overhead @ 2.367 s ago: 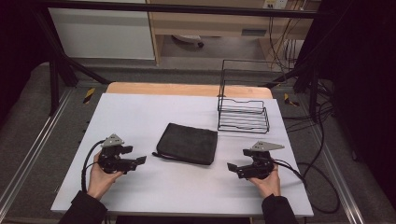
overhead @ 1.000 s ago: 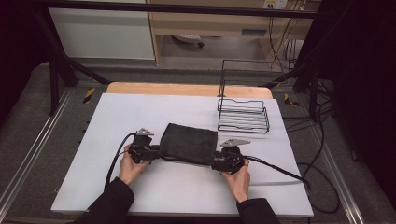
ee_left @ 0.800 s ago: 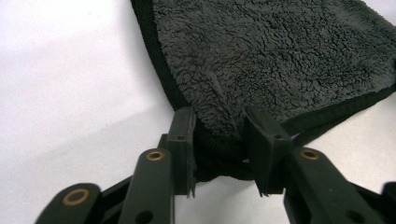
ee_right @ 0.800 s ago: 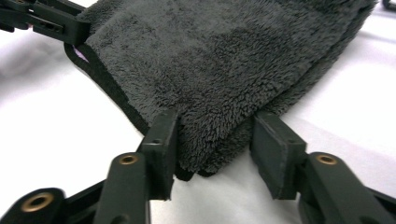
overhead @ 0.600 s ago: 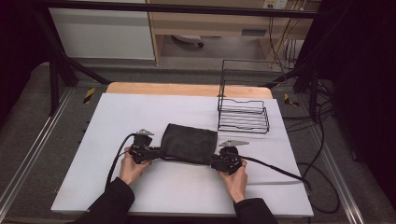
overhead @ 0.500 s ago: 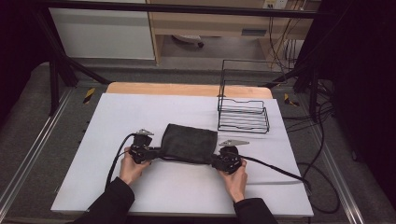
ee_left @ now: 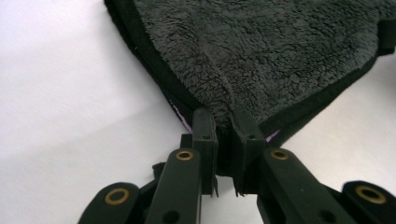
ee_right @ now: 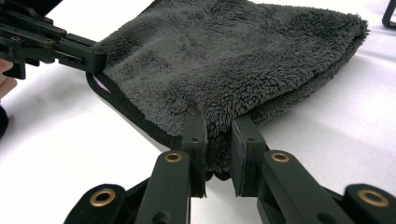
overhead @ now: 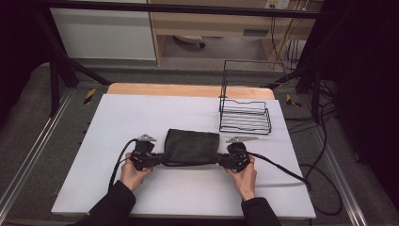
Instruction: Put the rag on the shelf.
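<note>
Where the near edge of the white table point(overhead: 188, 197) meets our sleeves, we list first the two hands, each carrying a gripper. Item one: left gripper point(overhead: 157, 160), jaws just closed and now pinching the near left corner of the dark folded towel point(overhead: 192, 147); in the left gripper view the pads press on the bound hem, fleece bunched between them point(ee_left: 224, 126). Item two: right gripper point(overhead: 222, 160), jaws likewise just closed, pinching the near right corner, where the right gripper view shows a thick wad of several layers caught between the pads point(ee_right: 217, 140). Item three: the towel itself, lying flat at the middle of the table between the two grippers, its far edge free. Item four, farther back and to the right: a black wire rack point(overhead: 244, 113), standing apart from the towel. Item five, beyond the table: cabinets and loose cables on the floor. Risks, as we judge them: the left hold sits at the very hem and may slip off when we lift; the right hold may have taken only some layers, so the fold could open unevenly; a wide swing to the right could snag the towel on the rack.
</note>
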`<state>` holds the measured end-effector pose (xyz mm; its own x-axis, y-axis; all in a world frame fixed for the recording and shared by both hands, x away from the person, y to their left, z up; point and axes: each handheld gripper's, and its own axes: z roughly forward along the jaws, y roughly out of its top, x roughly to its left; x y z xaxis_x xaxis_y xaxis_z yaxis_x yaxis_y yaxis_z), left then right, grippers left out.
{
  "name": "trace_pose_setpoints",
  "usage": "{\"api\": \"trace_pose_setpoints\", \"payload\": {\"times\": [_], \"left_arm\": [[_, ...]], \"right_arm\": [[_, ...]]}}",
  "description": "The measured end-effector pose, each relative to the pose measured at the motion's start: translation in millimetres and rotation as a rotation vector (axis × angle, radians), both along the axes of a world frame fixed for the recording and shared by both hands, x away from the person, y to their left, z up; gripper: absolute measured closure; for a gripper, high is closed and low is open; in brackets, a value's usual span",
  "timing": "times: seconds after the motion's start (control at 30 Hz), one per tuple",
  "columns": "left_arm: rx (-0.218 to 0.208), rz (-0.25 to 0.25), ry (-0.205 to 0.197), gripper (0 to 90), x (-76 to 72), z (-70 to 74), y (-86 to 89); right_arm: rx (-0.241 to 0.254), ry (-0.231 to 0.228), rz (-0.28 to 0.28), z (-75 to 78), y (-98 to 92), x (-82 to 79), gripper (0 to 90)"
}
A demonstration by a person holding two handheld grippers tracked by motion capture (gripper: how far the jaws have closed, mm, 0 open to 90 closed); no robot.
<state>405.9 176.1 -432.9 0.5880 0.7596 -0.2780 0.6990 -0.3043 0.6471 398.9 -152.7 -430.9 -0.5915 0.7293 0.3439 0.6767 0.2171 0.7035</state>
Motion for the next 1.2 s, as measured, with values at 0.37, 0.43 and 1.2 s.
{"api": "trace_pose_setpoints", "payload": {"times": [0.37, 0.43, 1.2], "left_arm": [[-0.003, -0.019, -0.029, 80.4, -30.3, 0.8, -22.4], [0.003, -0.030, -0.046, 79.9, -33.4, 0.4, -26.6], [0.053, -0.050, -0.190, 16.6, -44.3, 16.1, 65.8]], "right_arm": [[-0.055, 0.032, 0.038, 8.1, -16.6, 1.1, 78.4], [-0.078, 0.024, 0.042, 5.2, -19.3, 3.9, 78.2], [-0.155, -0.225, 0.197, 18.2, 53.8, -27.0, 25.1]]}}
